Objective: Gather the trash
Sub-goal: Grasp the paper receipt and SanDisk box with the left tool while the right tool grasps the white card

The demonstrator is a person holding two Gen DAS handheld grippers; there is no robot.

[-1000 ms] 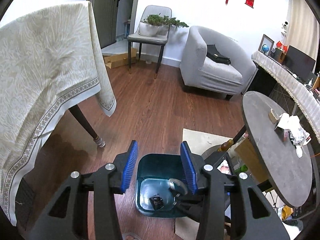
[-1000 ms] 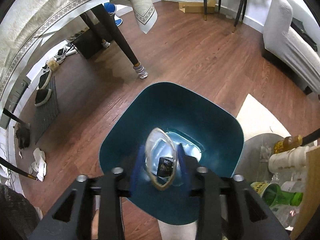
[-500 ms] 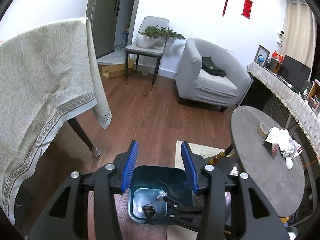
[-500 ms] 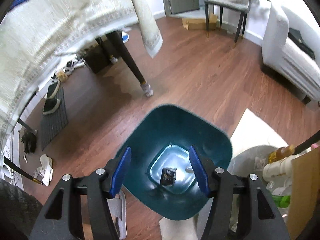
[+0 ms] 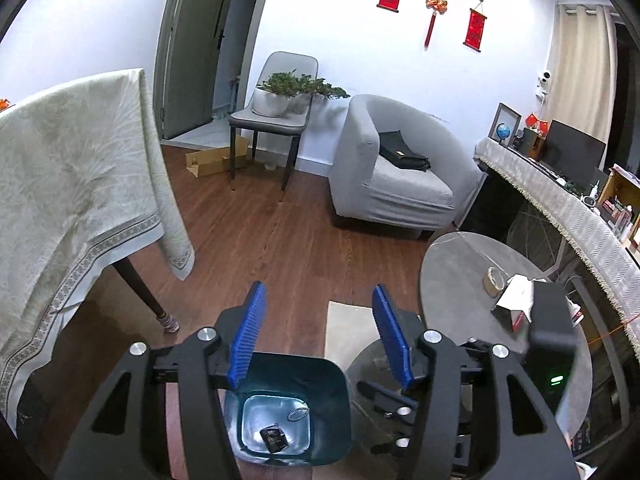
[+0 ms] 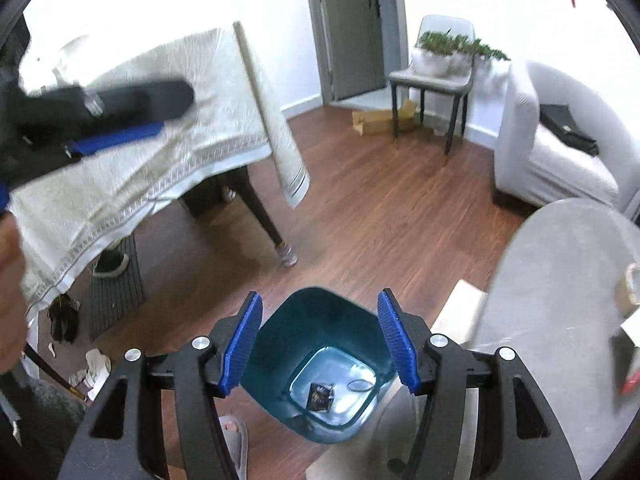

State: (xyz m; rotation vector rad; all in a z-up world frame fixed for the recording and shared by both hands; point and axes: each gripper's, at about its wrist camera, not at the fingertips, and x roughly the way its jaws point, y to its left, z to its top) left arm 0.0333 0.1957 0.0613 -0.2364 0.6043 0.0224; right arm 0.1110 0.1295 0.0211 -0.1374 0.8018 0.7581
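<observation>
Both grippers spread wide, empty. Left gripper [image 5: 318,334] and right gripper [image 6: 320,342] hang above the teal trash bin [image 6: 320,308]; a dark wrapper [image 6: 320,395] and a clear ring-like piece [image 6: 360,385] lie on its bottom.

Next pick, judged: crumpled paper [image 5: 516,296] on the round table [image 5: 452,268]. Approach from above, close on its bulk.

Versus 1.0 s ago: right gripper no longer clamps the clear piece; both have risen.

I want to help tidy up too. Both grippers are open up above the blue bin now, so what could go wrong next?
Three things, maybe:
1. More trash lies on the round table, so the job may end too early.
2. The left gripper and right gripper hang close together and might bump.
3. The teal bin stands beside a slipper and a pale mat, so a foot could knock it over.
</observation>
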